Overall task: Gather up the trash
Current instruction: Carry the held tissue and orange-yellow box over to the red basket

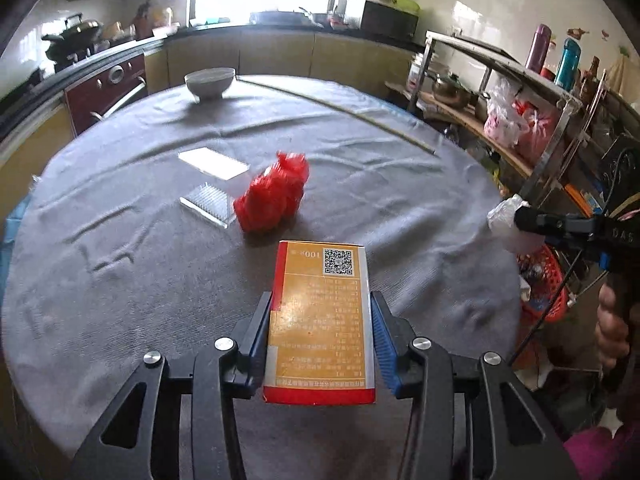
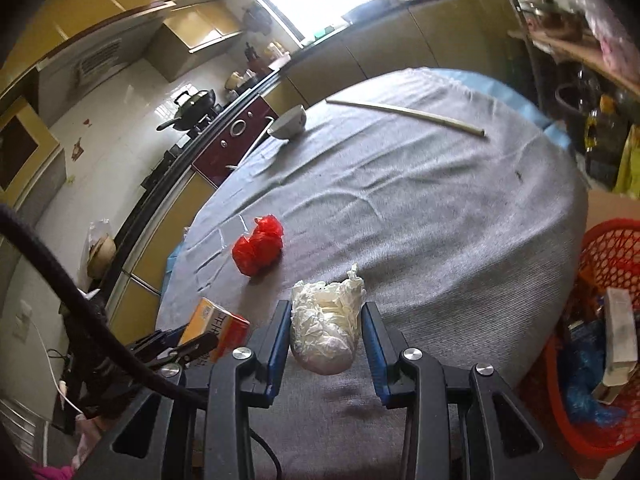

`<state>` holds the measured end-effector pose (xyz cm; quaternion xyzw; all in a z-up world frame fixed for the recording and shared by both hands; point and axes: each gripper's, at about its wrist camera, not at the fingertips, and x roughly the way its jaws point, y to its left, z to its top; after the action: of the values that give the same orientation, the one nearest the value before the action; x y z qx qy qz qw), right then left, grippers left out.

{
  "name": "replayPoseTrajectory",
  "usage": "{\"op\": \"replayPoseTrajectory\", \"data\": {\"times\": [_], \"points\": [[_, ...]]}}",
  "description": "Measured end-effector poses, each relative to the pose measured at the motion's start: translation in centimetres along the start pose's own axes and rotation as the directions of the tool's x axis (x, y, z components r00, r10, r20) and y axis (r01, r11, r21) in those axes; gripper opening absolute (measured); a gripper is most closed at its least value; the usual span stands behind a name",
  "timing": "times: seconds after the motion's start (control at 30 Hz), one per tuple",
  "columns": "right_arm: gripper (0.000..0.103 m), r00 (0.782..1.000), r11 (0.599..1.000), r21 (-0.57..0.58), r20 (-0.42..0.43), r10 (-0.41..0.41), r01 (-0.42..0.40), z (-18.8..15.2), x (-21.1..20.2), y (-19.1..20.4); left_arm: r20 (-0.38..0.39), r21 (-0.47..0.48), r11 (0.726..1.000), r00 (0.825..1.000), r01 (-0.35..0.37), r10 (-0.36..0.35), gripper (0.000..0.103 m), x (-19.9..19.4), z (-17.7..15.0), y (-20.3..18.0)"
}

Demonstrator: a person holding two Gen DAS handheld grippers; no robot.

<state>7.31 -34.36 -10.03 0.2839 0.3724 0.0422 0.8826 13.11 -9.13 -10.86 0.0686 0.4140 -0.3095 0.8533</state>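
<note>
I have the orange box (image 1: 320, 320) pinched in my left gripper (image 1: 320, 334) and the crumpled white plastic (image 2: 326, 330) clamped in my right gripper (image 2: 326, 334). The red basket (image 2: 608, 264) beside the table already holds some trash. The red bag (image 1: 274, 194) and what look like clear plastic pieces (image 1: 206, 200) remain on the grey cloth (image 1: 120, 280).
</note>
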Motion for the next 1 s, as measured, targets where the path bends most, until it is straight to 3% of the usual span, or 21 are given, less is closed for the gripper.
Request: {"op": "replayPoseTrajectory", "data": {"times": [0.17,0.37,0.63,1.0], "points": [[0.038,0.999,1.000,-0.029,0.049,0.004,-0.003,-0.1,-2.1,0.6,0.066,0.018,0.998,0.996,-0.063,0.062,0.048,-2.9,0.8,-3.1],[0.038,0.994,0.997,-0.071,0.111,-0.009,0.017,-0.4,-4.6,0.8,0.133,0.053,0.995,0.988,-0.084,0.076,0.048,-5.2,2.0,-6.0],[0.038,0.989,0.999,-0.028,0.144,-0.032,0.036,-0.1,-5.8,-2.0,0.142,0.139,0.988,0.989,-0.066,0.046,0.048,-4.4,4.2,-10.0],[0.038,0.972,0.997,0.025,0.224,-0.079,0.075,0.8,-8.0,-6.0,0.116,0.184,0.983,0.993,-0.024,0.002,0.048,-2.4,5.0,-13.3]]}}
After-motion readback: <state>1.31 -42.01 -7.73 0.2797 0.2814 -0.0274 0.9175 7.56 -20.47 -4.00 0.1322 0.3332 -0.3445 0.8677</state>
